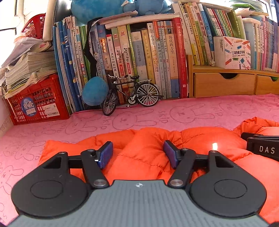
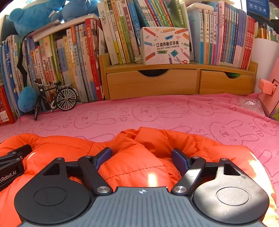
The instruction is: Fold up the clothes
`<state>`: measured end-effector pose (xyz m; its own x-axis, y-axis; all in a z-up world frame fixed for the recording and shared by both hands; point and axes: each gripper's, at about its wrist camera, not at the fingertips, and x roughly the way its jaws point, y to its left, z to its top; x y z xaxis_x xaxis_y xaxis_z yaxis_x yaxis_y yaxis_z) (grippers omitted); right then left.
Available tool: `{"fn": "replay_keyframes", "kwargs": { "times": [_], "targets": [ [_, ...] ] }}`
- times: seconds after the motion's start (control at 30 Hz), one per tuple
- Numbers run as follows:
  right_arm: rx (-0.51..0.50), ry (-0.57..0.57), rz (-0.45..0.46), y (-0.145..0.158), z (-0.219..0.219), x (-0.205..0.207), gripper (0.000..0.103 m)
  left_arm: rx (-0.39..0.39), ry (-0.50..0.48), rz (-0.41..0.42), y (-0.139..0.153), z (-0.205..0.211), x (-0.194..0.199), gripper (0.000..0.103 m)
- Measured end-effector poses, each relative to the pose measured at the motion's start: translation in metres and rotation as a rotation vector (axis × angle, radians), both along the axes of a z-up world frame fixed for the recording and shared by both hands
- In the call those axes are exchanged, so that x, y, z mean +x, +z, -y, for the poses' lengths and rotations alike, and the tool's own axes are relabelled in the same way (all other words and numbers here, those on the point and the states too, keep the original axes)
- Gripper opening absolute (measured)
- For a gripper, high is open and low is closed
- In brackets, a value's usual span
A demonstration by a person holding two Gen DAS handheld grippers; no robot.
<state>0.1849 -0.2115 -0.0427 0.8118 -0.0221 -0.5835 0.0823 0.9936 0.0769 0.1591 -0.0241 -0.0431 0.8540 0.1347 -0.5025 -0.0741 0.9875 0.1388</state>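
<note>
Two grippers over one puffy orange jacket (image 1: 144, 152), and both are spread wide. The left gripper (image 1: 138, 154) hangs low above the quilted fabric, blue pads (image 1: 106, 153) parted with a fat orange baffle showing between them, nothing pinched. Over on the right, same story: the right gripper (image 2: 141, 158) has its fingers splayed apart above the jacket (image 2: 132, 162), a padded fold bulging up in the gap, no cloth caught that can be seen.

The jacket lies bunched across the near side of a pink towel (image 1: 122, 120) printed with bunny outlines, which covers the tabletop. Its far edge runs in rumpled humps, and sunlight flares on the shiny fabric. From the left wrist view, the right gripper's black body pokes in at the right edge, just beside; from the right wrist view, the left one shows at the left edge.

Behind the towel, well clear of the jacket, a black model bicycle (image 1: 130, 94) leans against a long row of books (image 1: 139, 57). A red crate (image 1: 38, 103) stacked with papers sits at far left. A wooden drawer unit (image 2: 174, 82) carries more books and a white label-printer box (image 2: 165, 46). Blue plush toys (image 2: 40, 15) rest on top of the books.
</note>
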Motion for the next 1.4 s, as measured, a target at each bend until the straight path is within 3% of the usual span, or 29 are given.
{"fn": "replay_keyframes", "kwargs": {
  "times": [0.17, 0.33, 0.6, 0.73, 0.87, 0.97, 1.1, 1.23, 1.4],
  "targets": [
    [-0.023, 0.001, -0.011, -0.001, -0.003, 0.002, 0.078, -0.052, -0.003, -0.038, -0.002, -0.009, 0.005, 0.068],
    [-0.033, 0.004, -0.021, -0.001, -0.003, 0.004, 0.079, -0.018, -0.030, -0.065, -0.005, -0.010, 0.008, 0.071],
    [-0.221, 0.070, -0.029, -0.001, -0.018, 0.003, 0.084, 0.036, -0.070, -0.083, -0.008, -0.014, 0.010, 0.079],
    [-0.250, 0.085, -0.031, -0.002, -0.020, 0.003, 0.088, 0.021, -0.072, -0.108, -0.010, -0.017, 0.014, 0.083],
    [-0.240, 0.077, -0.045, -0.003, -0.020, 0.008, 0.093, -0.019, -0.054, -0.083, -0.005, -0.023, 0.007, 0.084],
    [-0.155, 0.087, -0.032, -0.001, -0.008, 0.005, 0.093, -0.049, -0.041, -0.064, -0.001, -0.028, 0.001, 0.085],
    [-0.045, 0.041, 0.082, 0.020, 0.009, -0.025, 0.089, -0.088, -0.024, -0.037, 0.004, -0.035, -0.008, 0.084],
    [-0.024, 0.109, 0.208, 0.047, 0.006, -0.069, 0.089, -0.074, -0.042, 0.075, 0.035, -0.026, -0.052, 0.083],
    [-0.117, 0.189, 0.206, 0.050, -0.021, -0.089, 0.089, 0.023, -0.033, 0.105, 0.038, -0.008, -0.062, 0.083]
  ]
}}
